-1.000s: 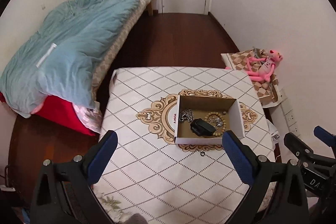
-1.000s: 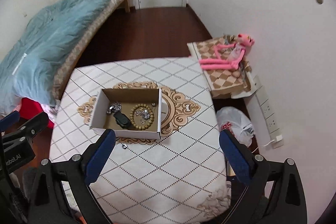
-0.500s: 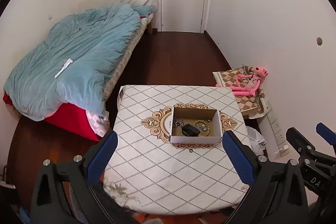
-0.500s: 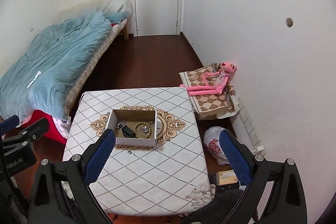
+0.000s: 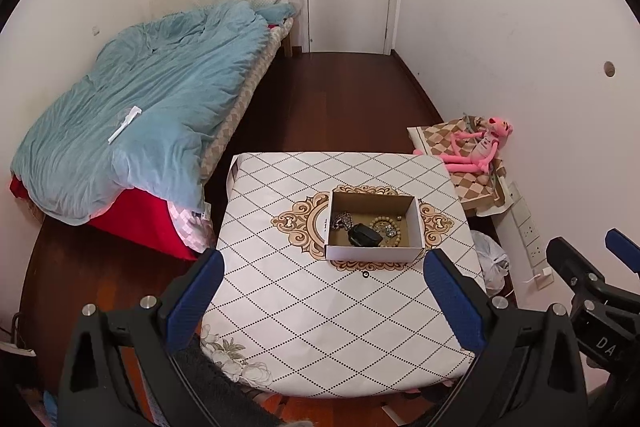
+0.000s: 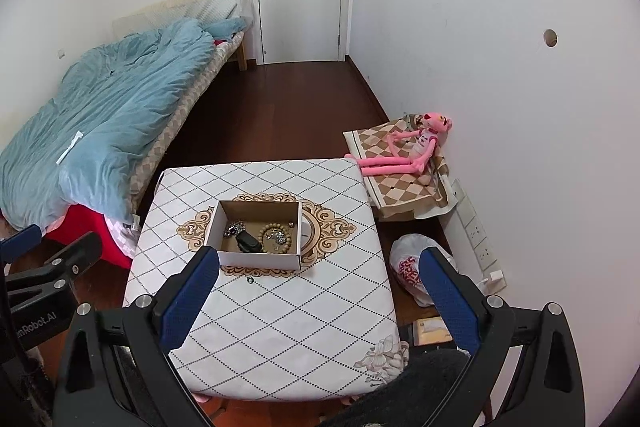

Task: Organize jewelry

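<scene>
Both the left gripper (image 5: 324,291) and right gripper (image 6: 318,291) are being held wide apart, empty, above the table's (image 5: 320,327) near edge; jewelry is lying in the cardboard box (image 5: 374,254).

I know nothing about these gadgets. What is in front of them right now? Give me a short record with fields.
Setting: bedroom, table with diamond-patterned cloth
Box: open cardboard box on the table's central ornament
In box: bead bracelet, silvery jewelry, black item
Outside box: small ring on the cloth, just in front of the box
Left gripper: open, holding nothing, above the table's near edge
Right gripper: open, holding nothing
Nearby: bed with blue duvet, pink plush toy by the wall
</scene>
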Action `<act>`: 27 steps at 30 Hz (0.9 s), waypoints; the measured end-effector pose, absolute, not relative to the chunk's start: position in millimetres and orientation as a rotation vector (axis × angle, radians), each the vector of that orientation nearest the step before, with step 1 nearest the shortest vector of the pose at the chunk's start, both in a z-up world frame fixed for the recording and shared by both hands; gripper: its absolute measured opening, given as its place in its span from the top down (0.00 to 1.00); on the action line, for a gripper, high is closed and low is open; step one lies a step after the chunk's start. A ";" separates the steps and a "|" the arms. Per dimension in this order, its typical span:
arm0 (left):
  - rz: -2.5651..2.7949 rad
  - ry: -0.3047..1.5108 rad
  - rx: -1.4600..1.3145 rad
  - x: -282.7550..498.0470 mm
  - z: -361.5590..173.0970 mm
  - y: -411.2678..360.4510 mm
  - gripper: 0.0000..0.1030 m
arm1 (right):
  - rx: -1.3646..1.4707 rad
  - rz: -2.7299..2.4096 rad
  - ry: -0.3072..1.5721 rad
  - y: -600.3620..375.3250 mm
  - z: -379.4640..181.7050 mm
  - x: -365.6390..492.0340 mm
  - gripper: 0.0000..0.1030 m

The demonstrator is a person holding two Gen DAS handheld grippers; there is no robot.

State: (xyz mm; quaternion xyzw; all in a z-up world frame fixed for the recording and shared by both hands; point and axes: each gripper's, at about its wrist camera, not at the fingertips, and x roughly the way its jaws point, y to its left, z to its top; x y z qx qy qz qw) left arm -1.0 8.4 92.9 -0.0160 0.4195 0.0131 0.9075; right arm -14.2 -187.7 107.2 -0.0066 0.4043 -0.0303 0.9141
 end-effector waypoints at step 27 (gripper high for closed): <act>0.063 1.049 -0.022 104.0 23.1 12.9 0.01 | -0.040 -0.040 1.012 -177.8 30.7 107.0 0.02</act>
